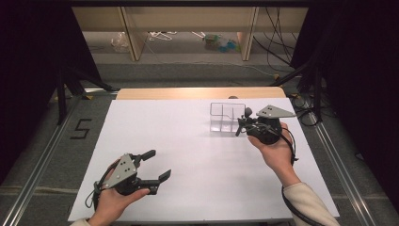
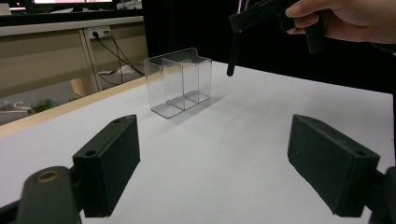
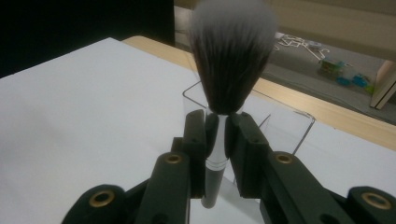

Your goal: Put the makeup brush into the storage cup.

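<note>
A makeup brush (image 3: pixel 231 56) with a dark, white-tipped head stands upright, and my right gripper (image 3: pixel 217 133) is shut on its silver collar and black handle. In the high view the right gripper (image 1: pixel 241 126) holds the brush (image 1: pixel 246 113) at the right side of a clear plastic organizer (image 1: pixel 225 117) with several compartments. The brush handle (image 2: pixel 232 51) hangs above the sheet to the right of the organizer (image 2: pixel 180 81). My left gripper (image 1: pixel 159 164) rests open near the front left of the table. Nothing lies between its pads (image 2: pixel 109 163).
A white sheet (image 1: pixel 188 155) covers the table, with a wooden strip (image 1: pixel 197 92) showing at the far edge. Beyond it are shelf legs, cables and small items on the floor. A "5" mark (image 1: pixel 81 128) is on the floor at the left. Dark curtains flank both sides.
</note>
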Demonstrator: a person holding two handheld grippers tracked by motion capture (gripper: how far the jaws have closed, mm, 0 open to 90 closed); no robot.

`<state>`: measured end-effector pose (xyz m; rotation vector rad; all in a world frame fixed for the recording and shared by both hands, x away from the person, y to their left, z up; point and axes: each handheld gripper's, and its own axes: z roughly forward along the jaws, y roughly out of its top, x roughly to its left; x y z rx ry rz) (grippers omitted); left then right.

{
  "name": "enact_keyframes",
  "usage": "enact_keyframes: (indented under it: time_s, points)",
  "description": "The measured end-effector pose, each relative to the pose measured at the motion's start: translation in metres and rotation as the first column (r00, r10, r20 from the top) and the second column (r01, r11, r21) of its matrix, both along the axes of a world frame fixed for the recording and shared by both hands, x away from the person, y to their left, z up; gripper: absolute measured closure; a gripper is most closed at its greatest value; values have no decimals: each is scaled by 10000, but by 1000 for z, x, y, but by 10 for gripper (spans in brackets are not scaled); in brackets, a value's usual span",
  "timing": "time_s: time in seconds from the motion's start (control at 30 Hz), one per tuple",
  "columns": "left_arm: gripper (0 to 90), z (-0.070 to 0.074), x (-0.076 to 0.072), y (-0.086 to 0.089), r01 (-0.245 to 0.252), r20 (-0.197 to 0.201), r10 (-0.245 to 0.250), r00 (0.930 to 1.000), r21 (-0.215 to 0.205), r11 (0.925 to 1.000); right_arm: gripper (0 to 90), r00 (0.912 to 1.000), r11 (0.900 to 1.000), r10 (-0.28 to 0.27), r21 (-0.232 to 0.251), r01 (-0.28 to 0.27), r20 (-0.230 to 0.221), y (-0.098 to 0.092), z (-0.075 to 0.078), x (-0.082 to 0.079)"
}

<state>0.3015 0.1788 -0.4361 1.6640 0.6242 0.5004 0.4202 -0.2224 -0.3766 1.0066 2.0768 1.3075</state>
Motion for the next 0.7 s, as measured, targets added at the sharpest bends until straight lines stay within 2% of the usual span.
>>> enact_keyframes:
  time_s: [0.7]
  points:
    - [169, 0, 0, 0, -28, -63, 28, 10000, -52, 10000, 777, 10000, 10000, -65, -8, 65, 35, 2, 0, 6]
